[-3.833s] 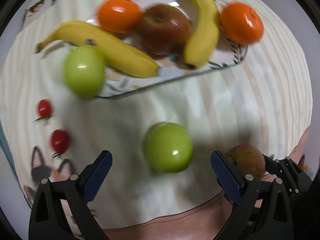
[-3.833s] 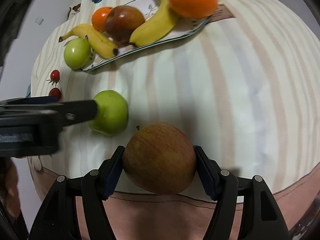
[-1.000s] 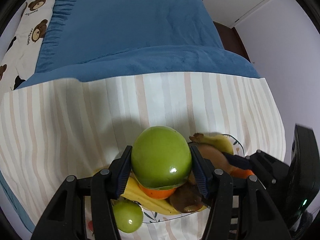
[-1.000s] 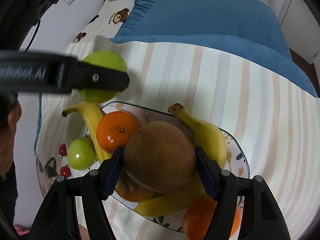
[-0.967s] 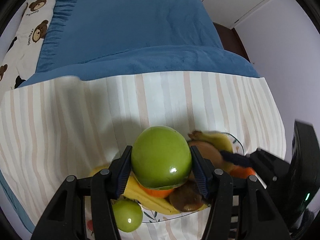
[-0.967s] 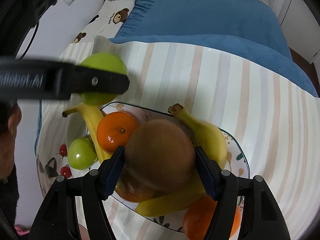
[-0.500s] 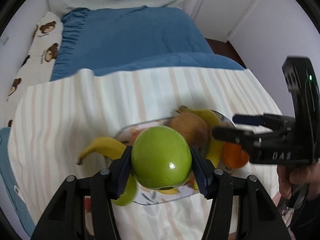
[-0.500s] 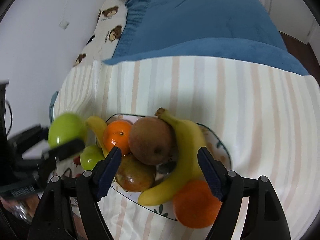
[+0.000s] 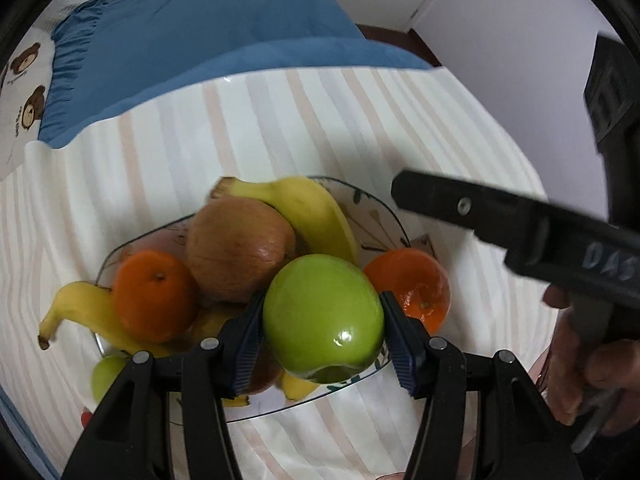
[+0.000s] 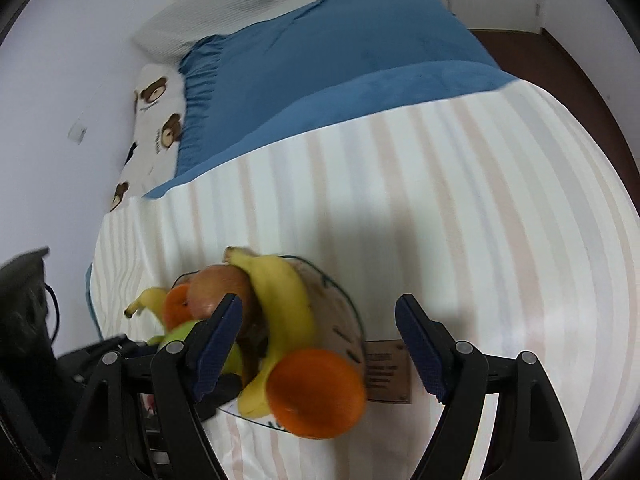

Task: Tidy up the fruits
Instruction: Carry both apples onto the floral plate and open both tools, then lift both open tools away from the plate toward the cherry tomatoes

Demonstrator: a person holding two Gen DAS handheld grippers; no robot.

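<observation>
A glossy bright-green apple (image 9: pixel 323 316) is seen against the clear, leaf-printed plate (image 9: pixel 394 222). On the plate: two orange oranges (image 9: pixel 154 294), yellow bananas (image 9: pixel 310 212) and a russet red-brown apple (image 9: pixel 238 248). Under the plate, cream cloth (image 9: pixel 280 120) with pale peach stripes is noted; beyond it, a blue blanket (image 10: pixel 340 64) and white bear-printed fabric (image 10: pixel 154 120). Gripper pads (image 10: pixel 416 346) are dark blue.

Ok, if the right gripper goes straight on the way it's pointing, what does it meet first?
Probably the orange at the plate's near edge, below the open right gripper; depth is unclear, and the banana lies close beside it.
</observation>
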